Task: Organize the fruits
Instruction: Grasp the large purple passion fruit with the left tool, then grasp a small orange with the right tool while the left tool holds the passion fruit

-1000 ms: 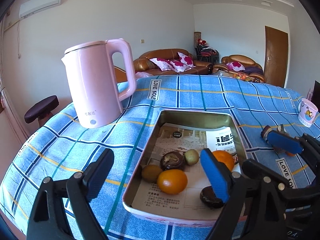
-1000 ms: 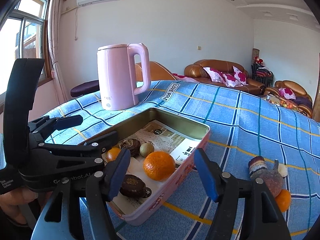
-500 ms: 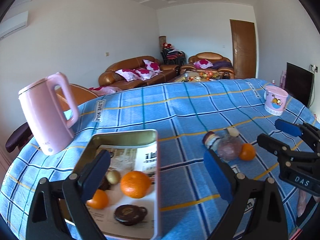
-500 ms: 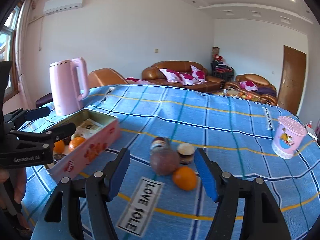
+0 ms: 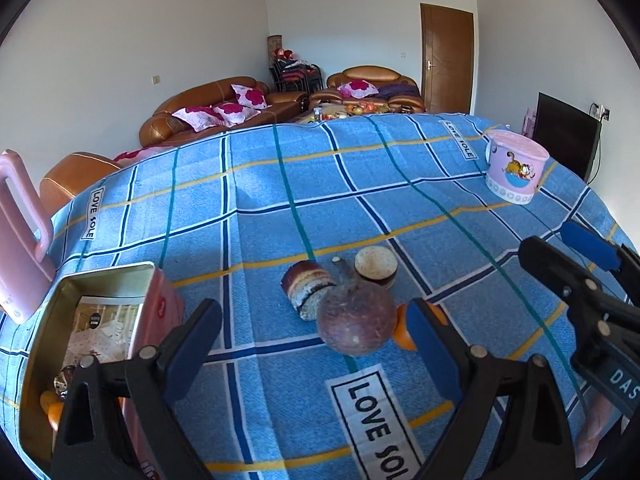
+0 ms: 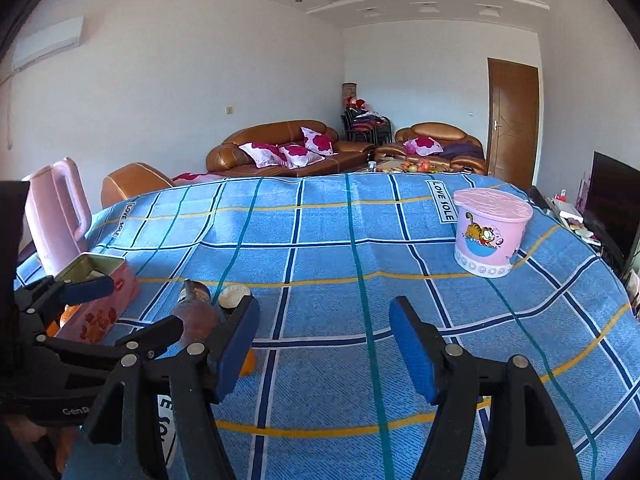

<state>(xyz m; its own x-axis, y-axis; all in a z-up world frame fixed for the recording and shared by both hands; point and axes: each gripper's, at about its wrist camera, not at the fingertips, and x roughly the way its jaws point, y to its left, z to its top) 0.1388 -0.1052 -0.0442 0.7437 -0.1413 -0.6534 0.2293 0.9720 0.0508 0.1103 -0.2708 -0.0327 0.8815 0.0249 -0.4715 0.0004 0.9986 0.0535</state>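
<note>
Now both views have swung away from the tin [image 5: 100, 292], which a second ago filled their centres and now sits at the left edge beside the pink kettle [image 5: 20, 248]. Left tongs [image 5: 316, 344] stand spread, empty, just short of the fruit cluster that earlier lay far to the right. Right tongs [image 6: 324, 344] have just been opening; nothing lies between the pads, and only blue checked cloth [image 6: 340, 248] shows in the gap. Cluster, right of the tin on the surface: a round, dull purple fruit [image 5: 354, 320] with a stem, nearest the left tongs; a layered brown-and-white piece [image 5: 306, 286] touching it on the tin side; a pale-topped round piece [image 5: 376, 264] just behind; an orange [image 5: 402, 334] on the far side, largely hidden by a pad. Well beyond the cluster stands a pink cartoon cup [image 6: 490, 236]. More oranges show in the tin's near corner.
</note>
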